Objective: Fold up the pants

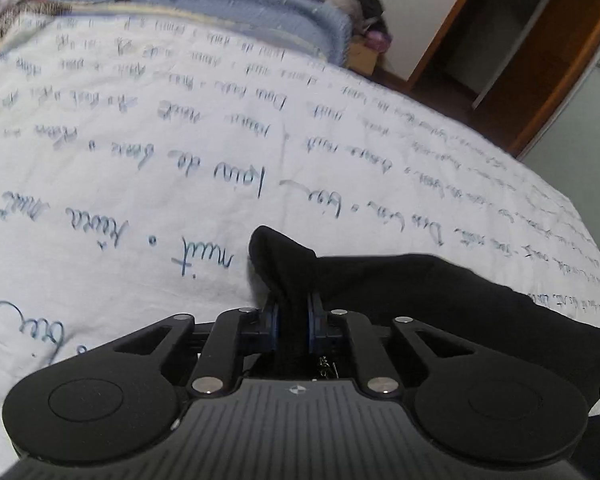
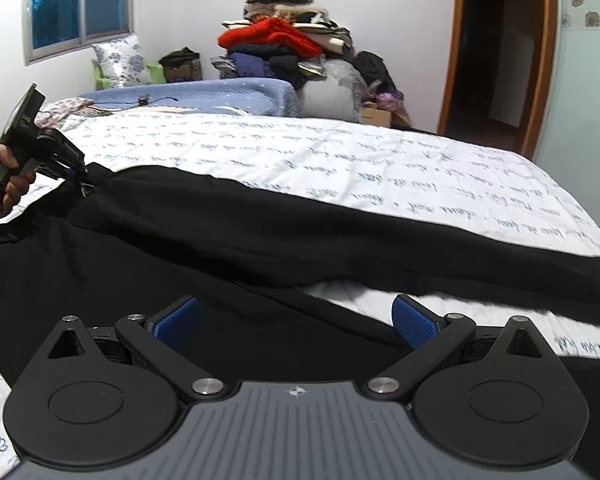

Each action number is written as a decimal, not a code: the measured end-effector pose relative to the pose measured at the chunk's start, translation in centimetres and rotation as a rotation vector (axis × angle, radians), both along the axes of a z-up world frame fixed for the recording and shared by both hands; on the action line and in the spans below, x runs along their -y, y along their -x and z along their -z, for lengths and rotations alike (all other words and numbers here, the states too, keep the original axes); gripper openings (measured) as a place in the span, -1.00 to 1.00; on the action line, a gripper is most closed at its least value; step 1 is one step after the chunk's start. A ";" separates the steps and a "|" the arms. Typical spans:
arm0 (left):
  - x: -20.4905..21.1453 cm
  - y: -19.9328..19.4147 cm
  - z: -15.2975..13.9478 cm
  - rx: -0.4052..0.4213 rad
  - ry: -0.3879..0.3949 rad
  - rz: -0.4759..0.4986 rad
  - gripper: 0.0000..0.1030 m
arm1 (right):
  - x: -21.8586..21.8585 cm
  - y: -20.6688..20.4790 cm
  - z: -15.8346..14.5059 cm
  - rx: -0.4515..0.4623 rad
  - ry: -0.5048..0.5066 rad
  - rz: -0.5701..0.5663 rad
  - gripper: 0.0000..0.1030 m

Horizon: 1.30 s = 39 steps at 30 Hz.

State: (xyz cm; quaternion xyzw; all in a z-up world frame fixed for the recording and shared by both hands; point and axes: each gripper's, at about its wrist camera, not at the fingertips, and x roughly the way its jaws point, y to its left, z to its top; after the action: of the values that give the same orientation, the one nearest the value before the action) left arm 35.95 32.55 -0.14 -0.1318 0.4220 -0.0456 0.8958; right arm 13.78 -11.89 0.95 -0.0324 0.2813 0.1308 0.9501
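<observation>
One pair of black pants [image 2: 228, 232] lies spread on the bed [image 2: 340, 148], long axis running from the left of the right wrist view to the right.

The left claw [image 1: 293, 316] is pinched narrow on a raised fold of the pants at their left end; dark cloth fills the gap between the pads.

The right claw [image 2: 296, 322] stands wide and holds nothing. The pants lie directly ahead of and beneath it, and the right-hand leg end is the nearer part.

Count: two claws, one garment. The right claw likely takes hold next.
</observation>
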 end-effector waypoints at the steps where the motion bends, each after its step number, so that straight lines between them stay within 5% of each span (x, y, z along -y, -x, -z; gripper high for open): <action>1: 0.3 0.6 -0.5 0.037 -0.020 0.009 -0.79 | -0.1 -0.3 -0.2 0.005 0.000 -0.014 1.00; 8: 4.0 7.6 -6.2 0.409 -0.178 0.187 -0.80 | 1.9 -4.1 -2.5 0.149 -0.048 -0.313 1.00; 15: 5.7 16.0 -11.1 0.681 -0.116 0.327 -0.88 | 1.6 -15.6 -4.2 -0.053 -0.029 -0.526 1.00; 20: 5.6 19.1 -11.5 0.747 -0.121 0.347 -0.88 | -0.7 -21.0 -2.5 -0.121 0.128 -0.563 1.00; 25: 5.0 20.1 -10.9 0.764 -0.118 0.363 -0.88 | -1.5 -23.4 -0.9 -0.214 0.141 -0.621 0.99; 30: 4.7 20.3 -10.6 0.761 -0.125 0.363 -0.88 | -1.7 -24.8 -0.5 -0.296 0.073 -0.658 0.54; 32: 4.7 20.2 -10.4 0.757 -0.123 0.361 -0.88 | -1.9 -25.6 -0.4 -0.341 0.034 -0.674 -0.07; 33: 4.7 20.2 -10.3 0.757 -0.126 0.360 -0.88 | -2.0 -25.9 -0.4 -0.350 0.019 -0.669 -0.16; 39: 4.9 20.3 -10.4 0.752 -0.123 0.349 -0.88 | -1.2 -27.0 -0.8 -0.367 -0.107 -0.637 -0.20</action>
State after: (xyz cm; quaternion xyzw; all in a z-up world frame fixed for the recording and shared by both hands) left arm 15.65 27.66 10.30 0.0210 0.0837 -0.2164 0.9725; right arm 40.73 -10.67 1.75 -0.0447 0.4155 0.4379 0.7960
